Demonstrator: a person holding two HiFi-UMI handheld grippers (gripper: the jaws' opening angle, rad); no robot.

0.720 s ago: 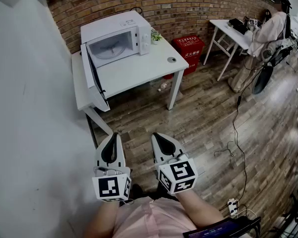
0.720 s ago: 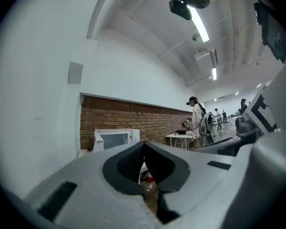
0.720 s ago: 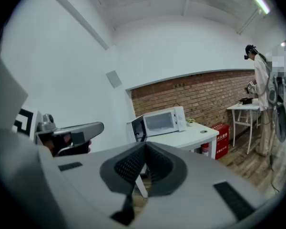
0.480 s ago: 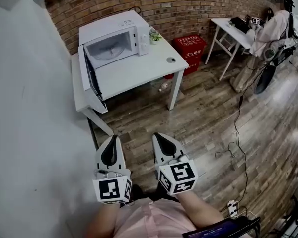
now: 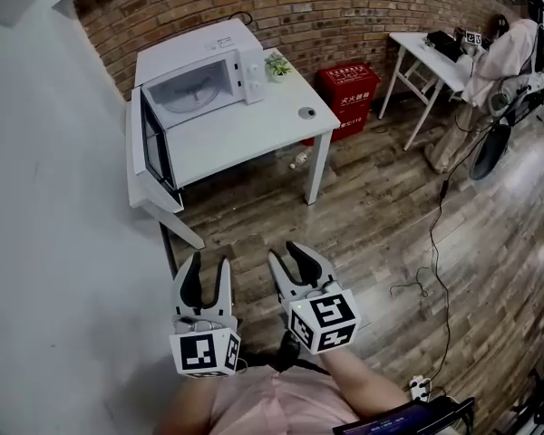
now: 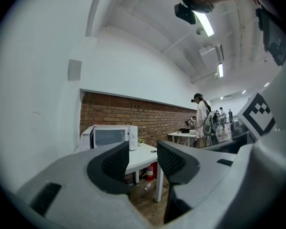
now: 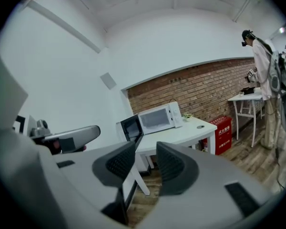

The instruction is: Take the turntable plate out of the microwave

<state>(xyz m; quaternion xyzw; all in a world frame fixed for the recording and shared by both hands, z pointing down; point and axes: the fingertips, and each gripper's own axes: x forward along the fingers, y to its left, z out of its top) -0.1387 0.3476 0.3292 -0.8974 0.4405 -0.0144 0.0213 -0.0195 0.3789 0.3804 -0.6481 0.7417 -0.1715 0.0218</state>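
Plate [image 5: 192, 93], seemingly the pale disc, sits inside microwave [image 5: 186, 53] on table [image 5: 254, 127], well apart from both grippers. Left gripper [image 5: 205, 263] and right gripper [image 5: 286, 252]: jaws parted, nothing held. Risk: open door [image 5: 154, 148] juts into approach and could get clipped, and glass may slip off pads; red bin [image 5: 347, 89] stands aside.

left tongs [image 5: 208, 261]: jaws apart | right tongs [image 5: 283, 252]: jaws apart (both empty)

Bare brown wooden plank floor [image 5: 254, 234] ahead, right up to the white rectangular surface [image 5: 245, 134]. Front opening of the white box-shaped microwave [image 5: 186, 48] unblocked, bare top before it. On the left, dark-windowed white door [image 5: 154, 143] jutting out, barring that side.
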